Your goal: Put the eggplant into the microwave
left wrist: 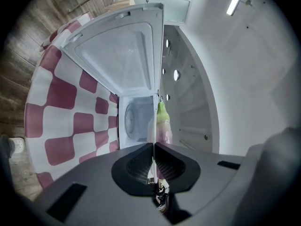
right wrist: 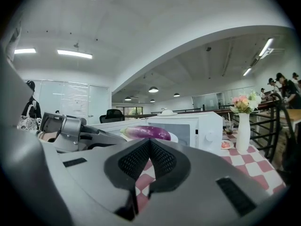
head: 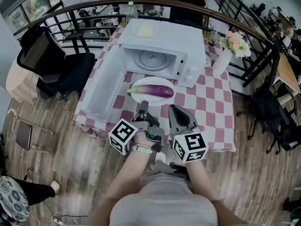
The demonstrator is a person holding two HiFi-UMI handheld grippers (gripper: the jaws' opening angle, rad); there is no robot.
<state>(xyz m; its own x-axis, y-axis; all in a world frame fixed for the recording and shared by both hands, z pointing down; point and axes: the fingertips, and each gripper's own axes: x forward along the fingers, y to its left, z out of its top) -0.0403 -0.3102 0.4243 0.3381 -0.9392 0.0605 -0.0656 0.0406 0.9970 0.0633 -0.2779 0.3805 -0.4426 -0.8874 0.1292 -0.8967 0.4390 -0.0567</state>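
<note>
A purple eggplant (head: 154, 91) with a green stem lies on a white plate (head: 137, 98) on the checked table, just in front of the white microwave (head: 155, 41). The microwave's door (head: 106, 86) stands swung open to the left, and its glass turntable (head: 153, 59) is bare. My left gripper (head: 142, 108) and right gripper (head: 176, 112) hover side by side at the table's near edge, short of the plate, both shut and holding nothing. The left gripper (left wrist: 153, 145) looks at the open door (left wrist: 117, 55) and the eggplant (left wrist: 162, 119). Past the right gripper (right wrist: 149, 141) the eggplant (right wrist: 146, 133) shows.
A white vase of flowers (head: 222, 60) stands right of the microwave. A plate (head: 144, 30) rests on the microwave's top. A black office chair (head: 51, 62) sits left of the table, and a curved railing (head: 244, 22) runs behind it.
</note>
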